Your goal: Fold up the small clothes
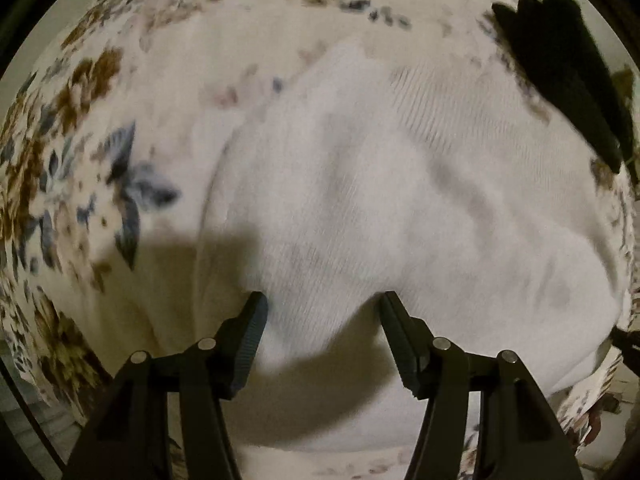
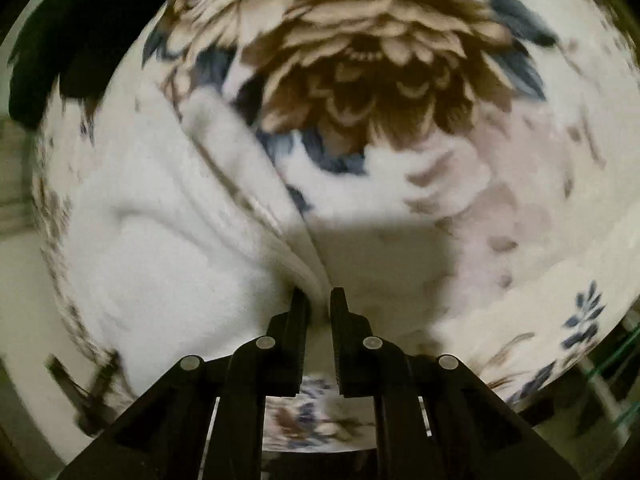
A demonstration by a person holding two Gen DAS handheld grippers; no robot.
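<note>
A white ribbed garment [image 1: 380, 184] lies spread on a floral cloth [image 1: 80, 152]. My left gripper [image 1: 322, 302] is open, its fingertips resting at the garment's near part, with the fabric between the jaws. In the right wrist view the same white garment [image 2: 160, 240] lies at the left, with a folded edge running down to my right gripper [image 2: 318, 300]. The right jaws are nearly closed and pinch that edge of the garment. The floral cloth [image 2: 380, 80] fills the top and right of that view.
A dark garment [image 1: 560, 72] lies at the far right on the floral cloth; a dark shape [image 2: 60, 40] also shows at the upper left in the right wrist view. The cloth's edge and floor [image 1: 616, 384] show at the lower right.
</note>
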